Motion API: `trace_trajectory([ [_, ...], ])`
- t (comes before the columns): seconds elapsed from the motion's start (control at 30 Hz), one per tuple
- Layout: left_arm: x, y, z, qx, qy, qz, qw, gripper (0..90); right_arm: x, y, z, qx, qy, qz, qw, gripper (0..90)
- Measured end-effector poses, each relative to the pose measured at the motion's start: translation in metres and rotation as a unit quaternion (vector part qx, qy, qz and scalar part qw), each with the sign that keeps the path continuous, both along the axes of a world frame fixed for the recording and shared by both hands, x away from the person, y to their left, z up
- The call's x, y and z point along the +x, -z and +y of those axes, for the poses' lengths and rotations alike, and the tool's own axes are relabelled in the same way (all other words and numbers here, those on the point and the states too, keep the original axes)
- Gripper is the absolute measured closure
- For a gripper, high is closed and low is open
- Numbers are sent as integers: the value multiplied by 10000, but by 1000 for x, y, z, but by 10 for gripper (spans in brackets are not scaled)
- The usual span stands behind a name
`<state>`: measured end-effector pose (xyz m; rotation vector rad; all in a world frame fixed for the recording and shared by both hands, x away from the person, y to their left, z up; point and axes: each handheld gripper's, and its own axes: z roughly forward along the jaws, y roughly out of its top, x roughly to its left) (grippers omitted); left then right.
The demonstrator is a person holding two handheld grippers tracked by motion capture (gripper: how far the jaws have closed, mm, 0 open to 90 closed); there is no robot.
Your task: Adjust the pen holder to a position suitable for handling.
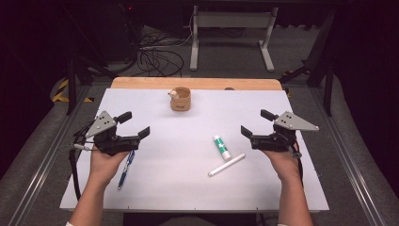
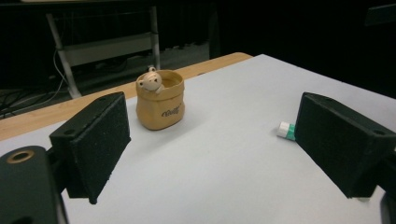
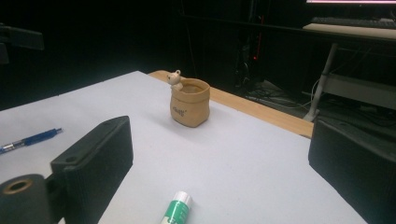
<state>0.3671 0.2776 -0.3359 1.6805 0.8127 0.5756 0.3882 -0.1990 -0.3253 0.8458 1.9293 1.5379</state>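
Note:
A tan sack-shaped pot (image 1: 180, 99) with a small bear figure on its rim stands at the far middle of the white mat (image 1: 188, 188); it also appears as the pot (image 2: 160, 101) and the pot (image 3: 189, 102). A green-and-white tube (image 1: 221, 147) lies right of centre, a white pen (image 1: 227, 165) just below it. A blue pen (image 1: 126, 168) lies under my left hand. My left gripper (image 1: 134, 124) hovers open at the left with nothing between its jaws. My right gripper (image 1: 256, 122) hovers open at the right, the tube (image 3: 178, 208) below it.
A wooden table edge (image 1: 197, 83) runs behind the mat. Beyond it stand a white frame (image 1: 231, 35) and loose cables (image 1: 157, 56) on the floor. Metal rails (image 1: 353, 174) run along both sides of the table.

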Motion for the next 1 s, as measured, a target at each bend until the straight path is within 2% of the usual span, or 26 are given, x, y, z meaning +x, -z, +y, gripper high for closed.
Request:
trace_trajectory([
  [0.13,4,2,-8,-95,-4,43,9999,143,-1,-1,2,-8,-55,-29,10000,66],
  [0.33,13,6,-23,-13,-144,108,9998,143,-4,-4,1,46,-17,-108,9999,59],
  [0.43,17,7,-27,-59,-212,178,9996,143,-5,-6,1,35,-20,-176,9998,60],
  [0.53,22,7,-33,46,-306,193,9993,144,-6,-6,2,29,-38,-173,9998,60],
  [0.67,33,7,-38,64,-392,177,9991,141,-5,-6,3,-10,-42,-154,9999,60],
  [0.73,45,10,-40,7,-492,233,9985,141,-6,-6,3,-8,-30,-171,9998,60],
  [0.77,45,10,-40,7,-492,233,9985,141,-6,-6,3,-4,-27,-192,9998,60],
  [1.0,69,19,-45,-121,-676,395,9969,141,-7,-7,1,29,35,-233,9997,60],
])
